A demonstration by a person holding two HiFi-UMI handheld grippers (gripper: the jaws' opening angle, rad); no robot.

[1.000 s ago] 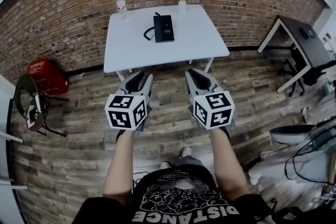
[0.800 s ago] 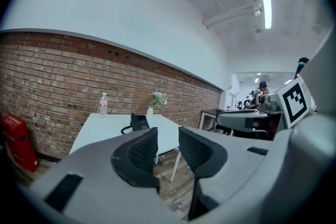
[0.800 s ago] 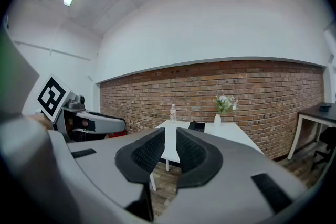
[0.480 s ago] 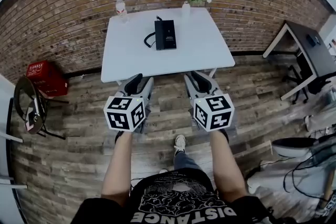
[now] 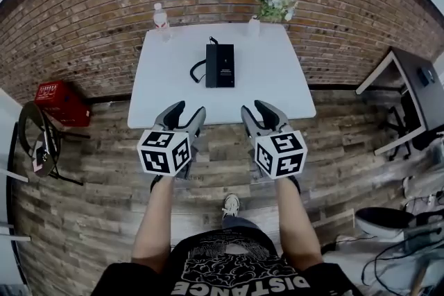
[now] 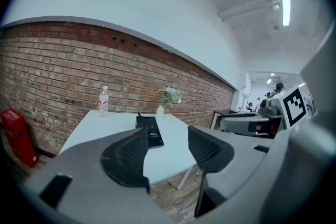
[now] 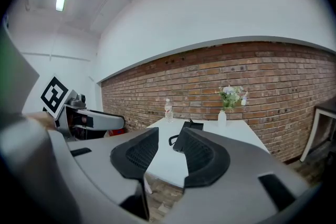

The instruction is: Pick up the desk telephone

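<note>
The black desk telephone lies flat in the middle of the white table, its coiled cord looping to the left. My left gripper and right gripper hover side by side at the table's near edge, short of the phone. The jaws of both are opening and nothing sits between them. In the left gripper view, the phone shows beyond the left gripper. The right gripper frames the phone in its own view.
A water bottle stands at the table's far left corner and a vase of flowers at the far right, against the brick wall. A red crate and a chair sit on the floor at left. A dark desk stands at right.
The person has walked up to the table, so both grippers went from over the floor to the table's near edge. Both pairs of jaws have spread apart.
</note>
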